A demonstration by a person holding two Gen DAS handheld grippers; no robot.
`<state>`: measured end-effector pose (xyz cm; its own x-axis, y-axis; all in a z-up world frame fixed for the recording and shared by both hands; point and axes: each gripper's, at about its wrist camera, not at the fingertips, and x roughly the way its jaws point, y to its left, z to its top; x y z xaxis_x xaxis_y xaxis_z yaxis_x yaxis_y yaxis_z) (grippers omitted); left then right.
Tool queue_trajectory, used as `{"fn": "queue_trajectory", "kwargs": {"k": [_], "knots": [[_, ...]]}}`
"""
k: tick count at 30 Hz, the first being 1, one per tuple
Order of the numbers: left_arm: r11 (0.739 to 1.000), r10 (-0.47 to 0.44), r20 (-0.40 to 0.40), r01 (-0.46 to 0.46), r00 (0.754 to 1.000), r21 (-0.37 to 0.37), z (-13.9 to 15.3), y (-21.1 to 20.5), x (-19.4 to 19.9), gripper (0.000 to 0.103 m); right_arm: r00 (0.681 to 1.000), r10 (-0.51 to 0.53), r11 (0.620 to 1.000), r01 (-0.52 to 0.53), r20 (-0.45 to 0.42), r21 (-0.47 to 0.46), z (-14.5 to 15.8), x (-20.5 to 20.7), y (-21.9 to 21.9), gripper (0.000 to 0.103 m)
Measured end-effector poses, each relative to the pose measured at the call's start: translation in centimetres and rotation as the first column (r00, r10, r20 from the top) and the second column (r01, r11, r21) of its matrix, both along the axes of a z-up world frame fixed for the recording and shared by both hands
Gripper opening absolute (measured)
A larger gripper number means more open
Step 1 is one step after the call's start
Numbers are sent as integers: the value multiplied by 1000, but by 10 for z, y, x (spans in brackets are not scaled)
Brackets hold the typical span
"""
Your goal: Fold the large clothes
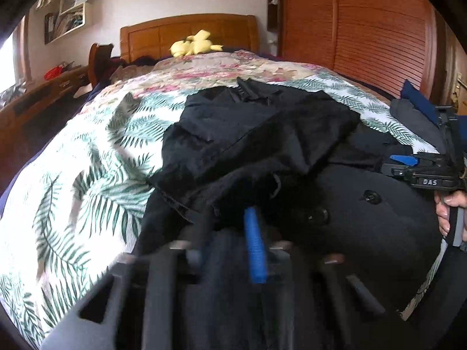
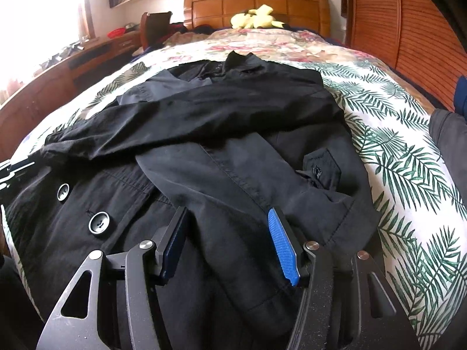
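Pinching black coat (image 1: 262,134), left gripper (image 1: 248,218); right gripper (image 2: 230,233) agape.

Both my wrist cameras look along my fingers, tilted down, close over the black coat (image 2: 221,157); my left view, somewhat blurred, sits leftward. Both share the headboard (image 1: 189,33).

The coat (image 2: 204,151) is matt black woven cloth with glossy plastic buttons (image 2: 99,223). The bedspread (image 2: 408,151) is printed cotton-like cloth. The right claw (image 2: 230,239) has ribbed blue pads (image 2: 283,250) on matt black arms; the headboard (image 2: 256,7) is varnished wood.
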<state>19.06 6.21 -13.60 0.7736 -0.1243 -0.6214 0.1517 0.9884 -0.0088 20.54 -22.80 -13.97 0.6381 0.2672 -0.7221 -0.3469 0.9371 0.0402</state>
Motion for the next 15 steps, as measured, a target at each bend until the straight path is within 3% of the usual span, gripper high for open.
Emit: {"fn": "queue_trajectory", "kwargs": {"k": [7, 15], "knots": [[1000, -15, 73, 14, 997, 17, 36, -17, -26, 0, 1000, 1, 1000, -1, -7, 15, 1, 5, -2, 57], [1000, 7, 4, -7, 1000, -18, 44, -19, -38, 1, 999, 35, 999, -35, 10, 13, 4, 0, 1, 57]]}}
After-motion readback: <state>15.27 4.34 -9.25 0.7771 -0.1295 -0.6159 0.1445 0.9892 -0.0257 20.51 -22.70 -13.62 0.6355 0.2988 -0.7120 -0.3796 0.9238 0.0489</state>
